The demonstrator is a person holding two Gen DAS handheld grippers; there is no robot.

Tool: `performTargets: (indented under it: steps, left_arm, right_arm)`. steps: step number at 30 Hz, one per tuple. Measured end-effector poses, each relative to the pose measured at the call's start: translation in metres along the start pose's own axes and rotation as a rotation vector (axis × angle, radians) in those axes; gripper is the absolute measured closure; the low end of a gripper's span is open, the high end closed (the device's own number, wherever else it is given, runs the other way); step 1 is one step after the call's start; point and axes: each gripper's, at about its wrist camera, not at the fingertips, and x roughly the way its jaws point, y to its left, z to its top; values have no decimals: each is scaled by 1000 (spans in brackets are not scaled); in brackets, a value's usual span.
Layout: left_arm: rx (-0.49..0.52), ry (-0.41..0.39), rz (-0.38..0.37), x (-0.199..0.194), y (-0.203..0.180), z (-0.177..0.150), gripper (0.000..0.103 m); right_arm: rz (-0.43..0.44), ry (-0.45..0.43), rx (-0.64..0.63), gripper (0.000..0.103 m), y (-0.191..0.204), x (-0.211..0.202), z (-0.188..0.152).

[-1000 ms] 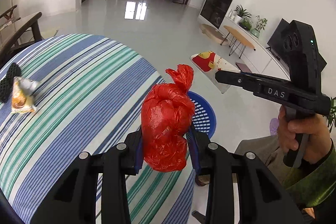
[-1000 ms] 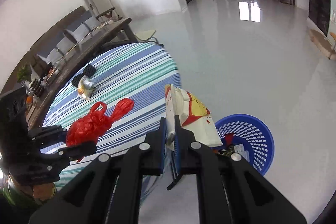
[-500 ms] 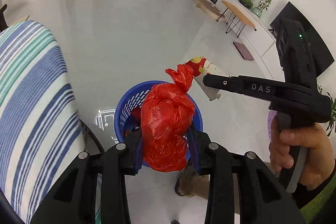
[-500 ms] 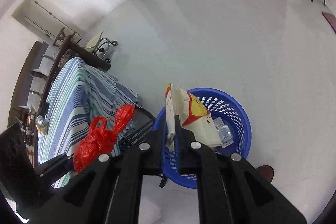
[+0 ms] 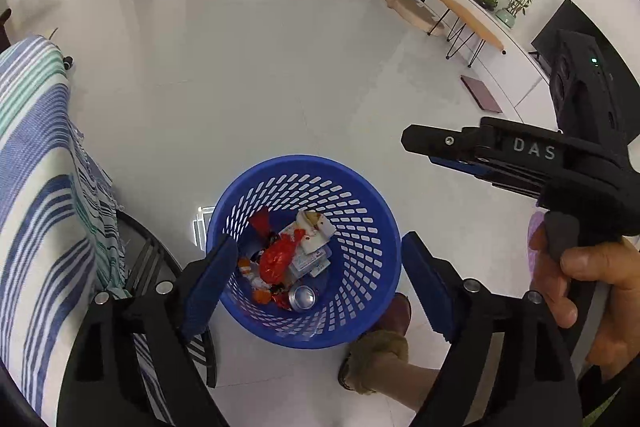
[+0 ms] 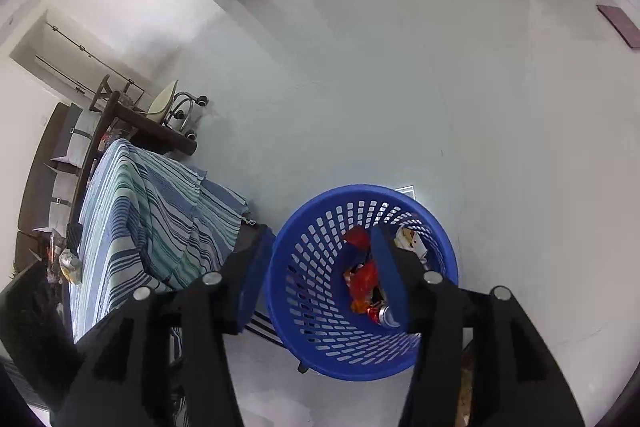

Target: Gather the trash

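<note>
"DAS" in pale capitals on black side of right gripper point(image 5: 416, 141), read in left wrist view, up and right of blue basket point(image 5: 372, 211). Wrappers inside basket carry print, too small and crumpled to read. Nothing legible in right wrist view.

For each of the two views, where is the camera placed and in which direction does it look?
Left wrist: on the left hand-held gripper, looking down into the blue basket; the person's right hand shows.
Right wrist: on the right hand-held gripper, looking down at the basket; only its own fingers show.
Shared: basket, red bag, striped cloth.
</note>
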Motion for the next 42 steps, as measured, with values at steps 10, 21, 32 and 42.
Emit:
performTargets:
  steps: [10,21,32,42]
  left_arm:
    - [21,-142,39,-136,36,-62,8]
    - [-197,-123,391,-223,212,-155,8]
    - [-356,-171,530,-262,336,-172,5]
    - [-348,-161,517,-250,367,-175,4]
  right_arm:
    - [-146,-183,-290,14,95,-37,-51]
    - [15,-116,-640,12,271,-24,-170]
    - [-22,-29,-864,12,389,47,-226]
    - [-49,25,-804,5,384,74,-225]
